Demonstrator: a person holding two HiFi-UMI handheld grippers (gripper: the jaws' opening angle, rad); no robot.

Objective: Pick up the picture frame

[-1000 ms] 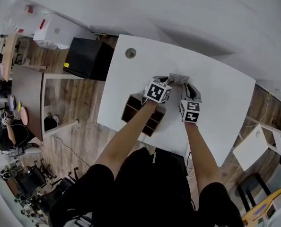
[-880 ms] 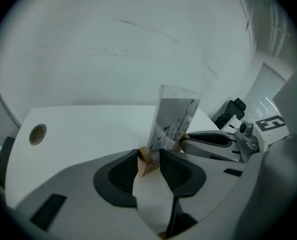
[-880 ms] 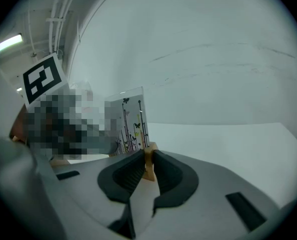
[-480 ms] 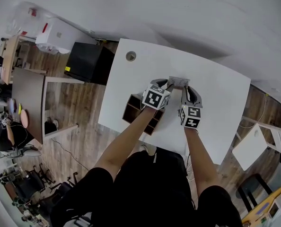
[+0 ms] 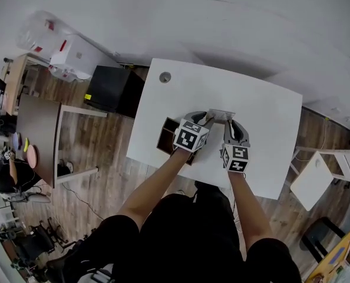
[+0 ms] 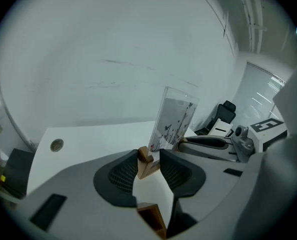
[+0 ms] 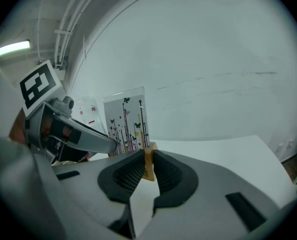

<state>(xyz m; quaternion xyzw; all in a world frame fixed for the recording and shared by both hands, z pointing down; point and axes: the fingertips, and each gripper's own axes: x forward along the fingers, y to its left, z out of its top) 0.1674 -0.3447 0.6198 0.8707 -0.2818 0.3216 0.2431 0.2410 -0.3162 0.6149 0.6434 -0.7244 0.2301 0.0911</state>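
Note:
The picture frame point(image 5: 221, 115) is a clear upright panel printed with thin flower stems and butterflies, set in a small wooden base. It hangs above the white table point(image 5: 269, 117), held from both ends. My left gripper point(image 5: 202, 121) is shut on the left end of the wooden base point(image 6: 147, 166), with the panel point(image 6: 174, 121) rising just beyond the jaws. My right gripper point(image 5: 230, 124) is shut on the other end of the base point(image 7: 148, 165), beside the panel point(image 7: 127, 119). Each gripper view shows the opposite gripper close by.
A brown wooden organiser box point(image 5: 166, 137) sits on the table under my left forearm. A round cable hole point(image 5: 164, 76) marks the table's far left corner. A black cabinet point(image 5: 113, 90) stands left of the table, a small white stand point(image 5: 316, 178) to its right.
Both grippers have risen together with the frame clamped between them, and it now hangs higher over the table. The jaws have kept their grip.

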